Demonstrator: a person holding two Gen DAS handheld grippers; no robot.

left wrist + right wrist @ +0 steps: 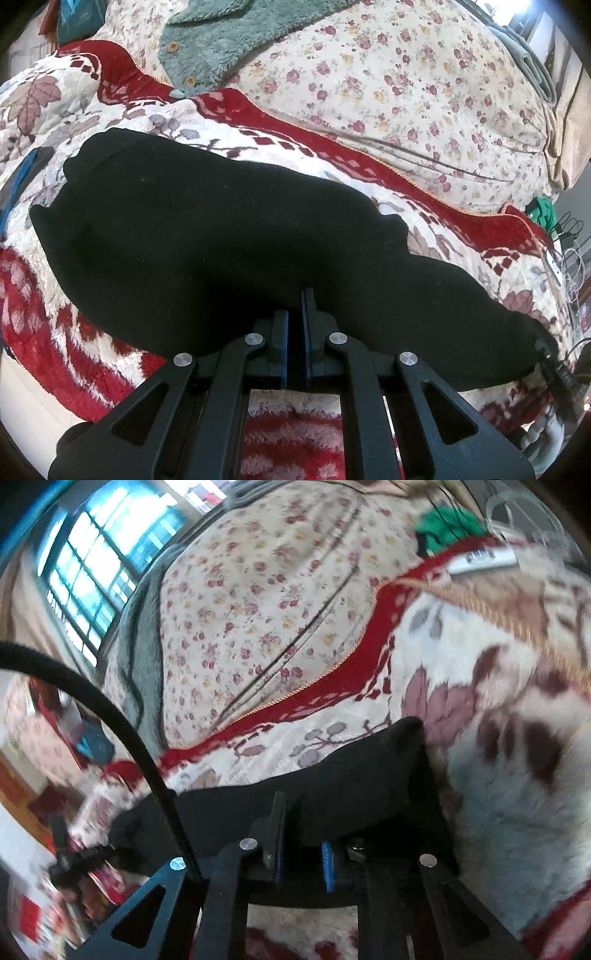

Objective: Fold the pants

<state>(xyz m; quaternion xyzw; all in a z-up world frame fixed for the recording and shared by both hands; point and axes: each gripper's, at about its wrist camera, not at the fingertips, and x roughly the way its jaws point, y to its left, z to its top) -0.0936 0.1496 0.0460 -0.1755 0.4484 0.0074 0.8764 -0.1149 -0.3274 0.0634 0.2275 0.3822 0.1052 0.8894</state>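
The black pants (207, 229) lie stretched left to right on a red and white fleece blanket (85, 325). My left gripper (294, 306) is at their near edge, jaws almost together with black cloth between the blue pads. In the right wrist view the pants (332, 779) drape over my right gripper (301, 834). Its fingers stand a little apart with the cloth lying over the right one. Whether they pinch the cloth is hidden. The right wrist view is blurred.
A floral quilt (388, 96) rises behind the blanket, with a teal fleece garment (210, 40) on it. A white remote (480, 559) and a green cloth (447, 528) lie at the far right. A black cable (122, 720) crosses the right view. A window (107, 561) is at the left.
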